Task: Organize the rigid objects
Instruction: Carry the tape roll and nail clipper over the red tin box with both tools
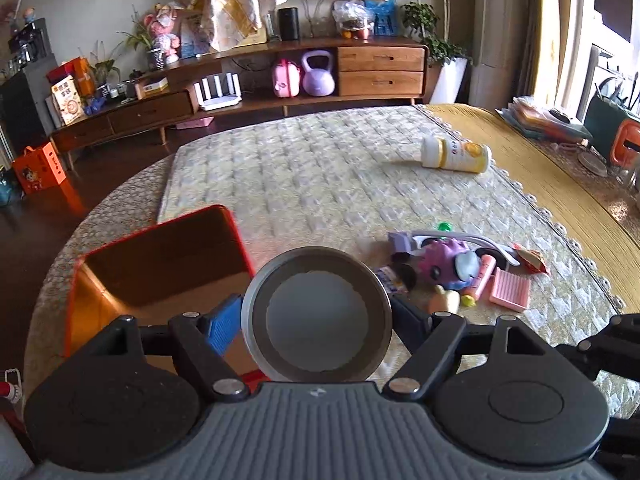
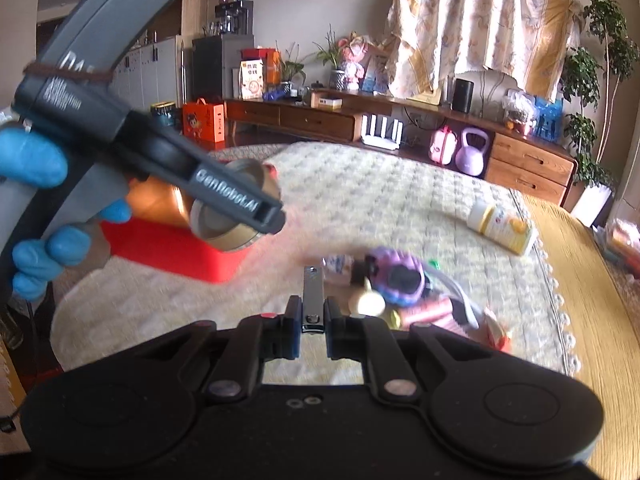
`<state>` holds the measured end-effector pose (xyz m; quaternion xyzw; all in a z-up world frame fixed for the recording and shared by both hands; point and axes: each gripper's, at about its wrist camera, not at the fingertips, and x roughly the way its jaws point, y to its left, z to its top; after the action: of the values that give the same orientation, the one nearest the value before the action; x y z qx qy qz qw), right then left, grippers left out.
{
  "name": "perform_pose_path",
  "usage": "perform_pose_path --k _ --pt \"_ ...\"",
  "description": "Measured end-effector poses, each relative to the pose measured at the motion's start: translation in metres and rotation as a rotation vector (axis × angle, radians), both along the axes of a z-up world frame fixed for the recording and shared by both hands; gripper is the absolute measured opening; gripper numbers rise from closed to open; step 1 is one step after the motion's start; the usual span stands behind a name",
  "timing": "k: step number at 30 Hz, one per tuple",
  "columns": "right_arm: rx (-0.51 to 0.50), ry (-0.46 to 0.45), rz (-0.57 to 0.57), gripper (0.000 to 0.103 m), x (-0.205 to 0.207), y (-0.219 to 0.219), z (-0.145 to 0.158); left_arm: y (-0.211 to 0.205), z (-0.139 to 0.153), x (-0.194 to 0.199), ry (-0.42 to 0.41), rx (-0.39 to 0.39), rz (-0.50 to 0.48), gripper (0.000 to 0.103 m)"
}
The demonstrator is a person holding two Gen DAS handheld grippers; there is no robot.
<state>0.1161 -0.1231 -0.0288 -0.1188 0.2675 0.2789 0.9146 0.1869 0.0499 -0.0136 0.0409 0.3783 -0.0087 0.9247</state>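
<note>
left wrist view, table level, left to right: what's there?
red box → round tin, clamped in the left gripper → purple toy in the clutter pile → pink comb. The white bottle lies farther back on its side.

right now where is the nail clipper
The nail clipper is pinched upright in the right tongs, low in the centre of the right wrist view, above the quilted mat and just left of the toy pile.

round tin and nail clipper held above quilt.
</note>
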Motion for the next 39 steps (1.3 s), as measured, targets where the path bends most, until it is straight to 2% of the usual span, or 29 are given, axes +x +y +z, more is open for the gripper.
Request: perform_pose_path --k 9,17,26,39 --pt "0.034 -0.008 0.060 0.010 0.016 0.039 0.023 0.048 0.012 -0.002 -0.027 0.037 0.065 0.079" --pt "0.003 -0.004 0.133 0.010 0.028 0.091 0.024 0.093 0.005 0.012 0.002 0.055 0.132 0.079" --pt "-0.040 0.049 0.164 0.010 0.060 0.141 0.011 0.138 -0.015 0.042 0.069 0.074 0.185 0.079" --pt "-0.143 0.150 0.178 0.010 0.105 0.191 -0.028 0.150 -0.046 0.097 0.157 0.150 0.136 0.080"
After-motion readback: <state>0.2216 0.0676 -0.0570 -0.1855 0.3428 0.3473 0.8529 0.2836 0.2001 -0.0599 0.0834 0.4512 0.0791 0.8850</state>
